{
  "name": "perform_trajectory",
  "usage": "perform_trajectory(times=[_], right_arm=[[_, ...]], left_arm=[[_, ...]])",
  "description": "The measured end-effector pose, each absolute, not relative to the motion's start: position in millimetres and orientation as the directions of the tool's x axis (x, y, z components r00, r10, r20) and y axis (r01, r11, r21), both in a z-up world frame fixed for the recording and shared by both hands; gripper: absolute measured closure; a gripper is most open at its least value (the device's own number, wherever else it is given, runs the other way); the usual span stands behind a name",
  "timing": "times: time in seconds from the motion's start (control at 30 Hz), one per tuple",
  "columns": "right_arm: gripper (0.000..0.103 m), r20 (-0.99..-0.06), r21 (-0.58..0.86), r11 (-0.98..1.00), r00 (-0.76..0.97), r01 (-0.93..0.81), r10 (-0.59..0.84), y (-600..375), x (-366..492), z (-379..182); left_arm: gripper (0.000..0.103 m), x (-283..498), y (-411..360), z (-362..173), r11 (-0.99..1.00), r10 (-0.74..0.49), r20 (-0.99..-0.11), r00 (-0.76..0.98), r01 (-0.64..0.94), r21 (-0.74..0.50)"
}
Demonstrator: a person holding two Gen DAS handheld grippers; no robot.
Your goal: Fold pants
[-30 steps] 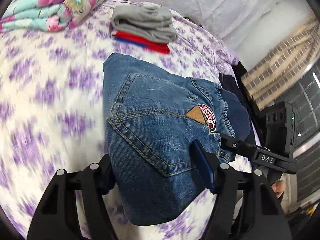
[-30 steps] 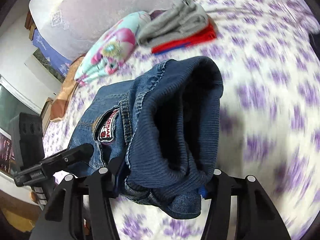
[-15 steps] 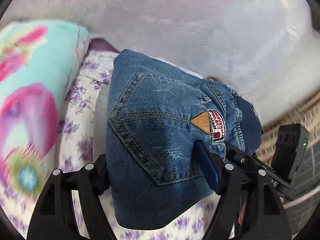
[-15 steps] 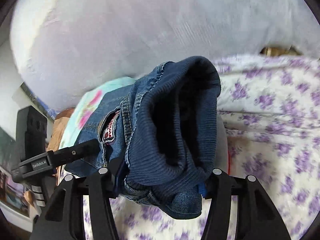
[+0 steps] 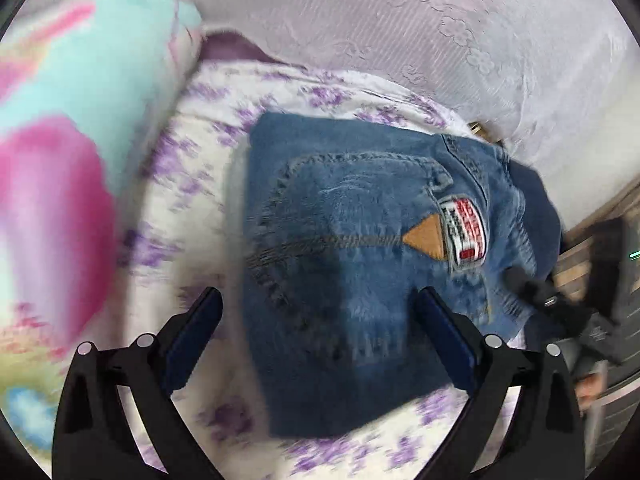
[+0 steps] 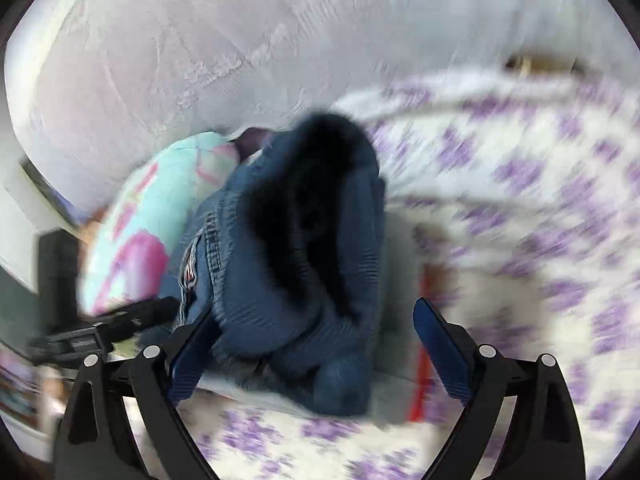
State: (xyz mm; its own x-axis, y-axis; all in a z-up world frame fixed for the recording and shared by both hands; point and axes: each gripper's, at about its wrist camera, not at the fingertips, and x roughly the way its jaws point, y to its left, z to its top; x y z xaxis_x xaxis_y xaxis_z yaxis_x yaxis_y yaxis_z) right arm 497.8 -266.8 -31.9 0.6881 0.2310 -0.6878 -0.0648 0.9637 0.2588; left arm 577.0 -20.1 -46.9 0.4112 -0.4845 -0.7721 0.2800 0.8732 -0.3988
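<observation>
Pants [image 5: 352,264]: mid-blue denim, darker navy ribbed lining, tan triangular patch [image 5: 428,240], red-white-black label [image 5: 466,232].
Bed sheet [image 5: 192,168]: white with purple floral print.
Blanket [image 5: 72,128]: turquoise with pink flowers.
Cover [image 5: 400,20] behind the bed: pale lilac-white, embossed flower pattern.
Left gripper [image 5: 320,332]: black frame, blue finger pads.
Right gripper [image 6: 316,344]: black frame, blue finger pads.

Jeans patch [image 5: 464,232] text blurred; nothing legible.
</observation>
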Motion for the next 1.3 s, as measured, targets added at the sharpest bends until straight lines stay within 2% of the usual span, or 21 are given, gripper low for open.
perform_trajectory(times=[0.17, 0.27, 0.37, 0.5, 0.63, 0.77, 0.87, 0.93, 1.03, 1.17, 1.3], right_arm=[[0.009, -0.654, 0.078, 0.997, 0.756, 0.024, 0.033, -255.1, 442.5, 9.1], [0.008, -0.601, 0.065, 0.997, 0.799, 0.032, 0.013, -252.2, 387.5, 31.1], [0.004, -0.532, 0.051, 0.998, 0.847, 0.023, 0.007, -241.2, 315.8, 39.7], [0.004, -0.495, -0.015, 1.0, 0.869, 0.005, -0.012, -228.6, 222.1, -0.4], [0.004, -0.419, 0.02, 0.999, 0.908, 0.027, -0.017, -230.5, 157.4, -41.1], [0.004, -0.388, 0.078, 0.995, 0.921, 0.058, -0.023, -241.1, 141.7, -61.1], [0.004, -0.374, 0.081, 0.989, 0.924, 0.121, -0.082, -242.3, 149.5, -73.6], [0.004, -0.361, 0.06, 0.985, 0.923, 0.163, -0.131, -238.7, 152.0, -85.5], [0.004, -0.396, -0.012, 0.985, 0.904, 0.173, -0.164, -228.4, 167.9, -104.6], [0.004, -0.481, -0.06, 0.995, 0.871, 0.084, -0.103, -210.0, 183.6, -124.9], [0.004, -0.467, -0.106, 0.994, 0.88, 0.039, -0.084, -195.8, 178.5, -125.6]], left_arm=[[0.009, 523.2, -14.7, -16.2, 0.936, -0.322, -0.801, 0.504, 0.294, -0.191], [0.009, 471.3, -11.6, -2.9, 0.957, -0.24, -0.795, 0.557, 0.274, -0.097], [0.008, 402.9, -10.6, 13.0, 0.96, -0.227, -0.734, 0.64, 0.273, -0.059], [0.005, 299.6, -8.9, 16.3, 0.97, -0.204, -0.644, 0.737, 0.241, -0.03], [0.005, 229.8, -2.6, 0.3, 0.98, -0.183, -0.609, 0.772, 0.195, -0.048], [0.005, 204.0, -0.3, -14.4, 0.985, -0.143, -0.588, 0.796, 0.17, -0.009], [0.005, 195.2, 2.2, -20.5, 0.995, -0.065, -0.5, 0.864, 0.091, 0.027], [0.005, 200.0, 5.6, -27.4, 0.998, -0.036, -0.52, 0.853, 0.062, 0.032], [0.005, 210.8, 12.7, -37.9, 0.998, -0.061, -0.573, 0.817, 0.056, -0.027], [0.005, 217.8, 15.5, -49.8, 1.0, -0.015, -0.601, 0.799, 0.013, -0.007], [0.005, 219.0, 13.7, -54.2, 1.0, -0.019, -0.612, 0.791, 0.018, -0.007]])
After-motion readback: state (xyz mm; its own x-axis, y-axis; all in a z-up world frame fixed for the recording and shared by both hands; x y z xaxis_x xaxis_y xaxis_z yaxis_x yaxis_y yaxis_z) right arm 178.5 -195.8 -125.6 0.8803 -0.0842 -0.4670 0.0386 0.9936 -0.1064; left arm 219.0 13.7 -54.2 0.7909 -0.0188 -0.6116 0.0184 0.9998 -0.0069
